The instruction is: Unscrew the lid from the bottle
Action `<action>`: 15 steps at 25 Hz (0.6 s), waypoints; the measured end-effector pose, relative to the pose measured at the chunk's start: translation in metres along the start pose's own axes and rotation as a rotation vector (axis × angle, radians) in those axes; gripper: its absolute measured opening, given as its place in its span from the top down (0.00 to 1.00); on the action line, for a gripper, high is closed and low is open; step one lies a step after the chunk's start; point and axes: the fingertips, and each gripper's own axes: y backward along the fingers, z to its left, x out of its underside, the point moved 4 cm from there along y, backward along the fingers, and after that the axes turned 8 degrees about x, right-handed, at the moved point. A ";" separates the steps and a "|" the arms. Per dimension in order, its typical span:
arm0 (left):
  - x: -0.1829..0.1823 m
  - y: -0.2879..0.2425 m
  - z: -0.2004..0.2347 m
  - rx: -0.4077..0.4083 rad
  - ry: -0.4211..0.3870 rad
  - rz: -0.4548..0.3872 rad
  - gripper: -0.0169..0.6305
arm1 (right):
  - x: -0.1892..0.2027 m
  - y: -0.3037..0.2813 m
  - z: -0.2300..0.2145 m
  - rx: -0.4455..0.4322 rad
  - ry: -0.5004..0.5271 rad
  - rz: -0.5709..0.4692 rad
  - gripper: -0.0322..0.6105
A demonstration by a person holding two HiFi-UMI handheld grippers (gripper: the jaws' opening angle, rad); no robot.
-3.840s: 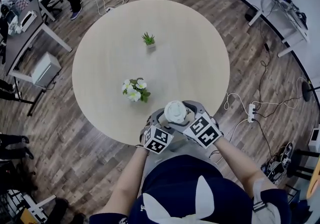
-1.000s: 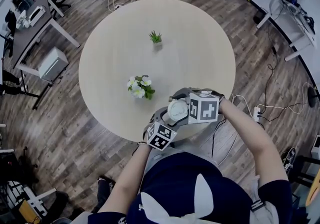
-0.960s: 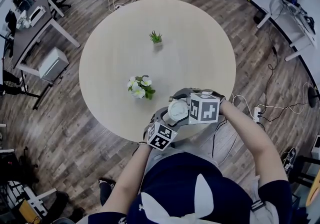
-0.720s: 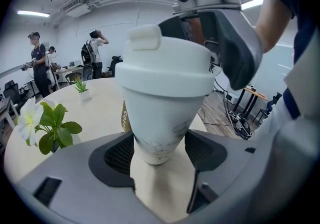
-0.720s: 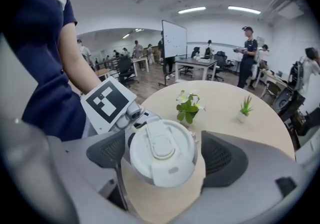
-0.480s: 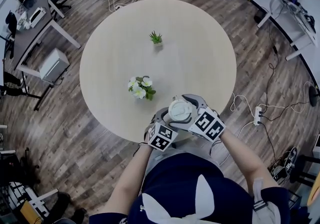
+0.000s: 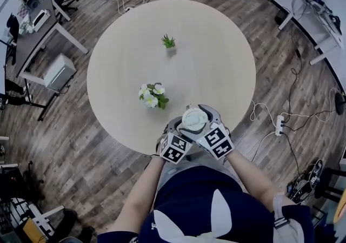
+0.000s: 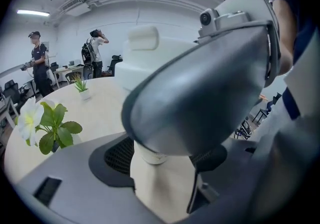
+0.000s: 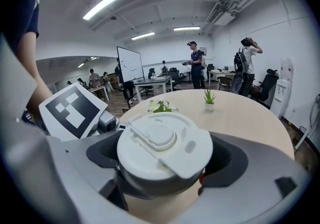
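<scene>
Near the surface (image 7: pixel 216 47) edge, left tool (image 8: pixel 165 178) clenches the rigid bottle (image 8: pixel 147 154); right tool (image 9: pixel 165 160), released, straddles its wide lid (image 9: pixel 162 140) (probably light, slippery: grip the rim).

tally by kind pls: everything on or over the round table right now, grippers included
Lidded bottle: 1
Potted plants: 2, the white-flowered plant and the small green plant
Grippers: 2, the left gripper and the right gripper, both around the bottle
Total: 5
</scene>
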 end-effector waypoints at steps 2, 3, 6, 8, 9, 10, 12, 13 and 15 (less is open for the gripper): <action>0.000 0.000 0.001 -0.001 -0.001 0.000 0.47 | 0.000 0.000 0.000 0.001 -0.005 -0.005 0.21; 0.000 0.001 0.001 -0.002 -0.002 0.000 0.47 | 0.000 0.000 0.000 -0.002 -0.005 -0.006 0.21; 0.000 0.001 0.000 -0.003 -0.003 0.001 0.47 | 0.000 0.001 0.000 -0.030 0.011 -0.001 0.21; -0.001 0.000 0.000 -0.002 -0.006 0.001 0.47 | 0.000 0.001 0.000 -0.063 0.044 0.011 0.22; 0.000 0.000 0.000 -0.002 -0.008 0.001 0.47 | 0.000 0.001 0.001 -0.084 0.062 0.018 0.22; 0.000 0.000 -0.001 0.000 -0.010 0.002 0.47 | 0.001 0.001 0.001 -0.107 0.079 0.024 0.22; 0.001 -0.001 -0.001 0.002 -0.016 0.006 0.47 | 0.001 0.002 0.003 -0.152 0.111 0.039 0.22; 0.001 -0.001 -0.001 0.003 -0.019 0.007 0.47 | 0.001 0.002 0.003 -0.172 0.128 0.044 0.22; 0.000 -0.001 -0.002 0.002 -0.020 0.007 0.47 | 0.000 0.002 0.003 -0.201 0.156 0.051 0.22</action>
